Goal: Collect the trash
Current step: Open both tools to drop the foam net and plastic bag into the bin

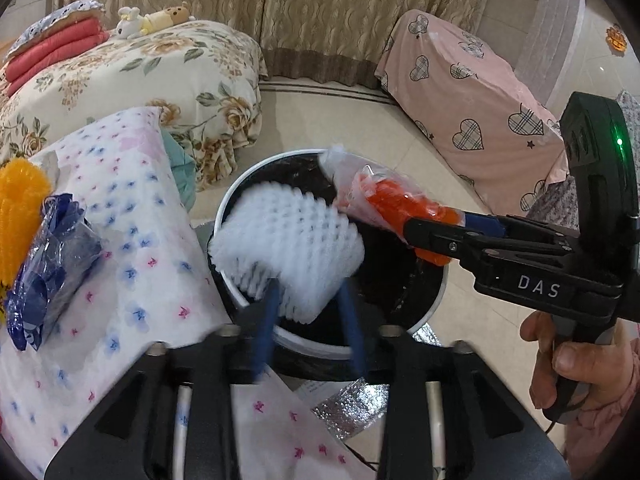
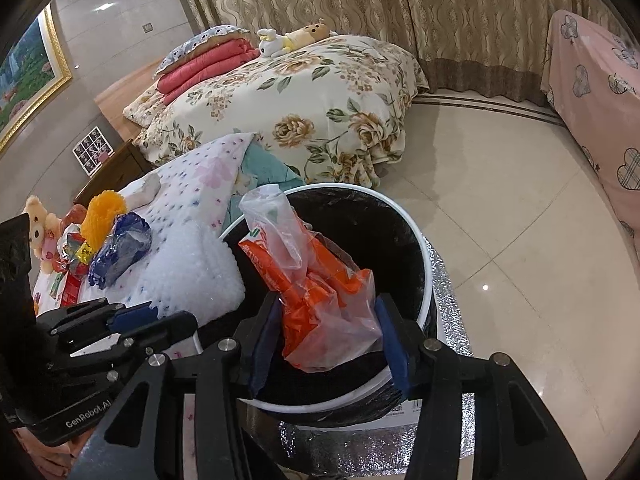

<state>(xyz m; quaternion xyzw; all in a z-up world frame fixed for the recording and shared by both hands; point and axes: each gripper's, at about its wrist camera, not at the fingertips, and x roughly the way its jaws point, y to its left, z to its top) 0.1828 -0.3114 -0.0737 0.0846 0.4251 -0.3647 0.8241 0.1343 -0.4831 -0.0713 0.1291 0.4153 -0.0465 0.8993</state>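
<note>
A white-rimmed bin (image 1: 219, 216) with a black liner stands on the floor by the cloth-covered table (image 1: 132, 208). My left gripper (image 1: 308, 308) is over its near rim, blue fingers apart, with a white foam net (image 1: 288, 236) loose at their tips and leaning on the rim. In the right wrist view the foam net (image 2: 192, 268) lies just beyond the left gripper (image 2: 136, 320). My right gripper (image 2: 328, 320) hangs over the bin (image 2: 424, 248) and is shut on an orange plastic bag (image 2: 312, 288); from the left it reaches in as the right gripper (image 1: 432, 236) with the bag (image 1: 384, 196) sticking out.
On the table lie a blue wrapper (image 1: 48, 264), a yellow foam net (image 1: 20, 208) and more wrappers beside a teddy (image 2: 38, 220). A floral bed (image 2: 320, 100) is behind, pink-covered furniture (image 1: 472, 100) to the right. Silver foil mat (image 2: 452, 320) lies under the bin. A hand (image 1: 568, 364) holds the right gripper.
</note>
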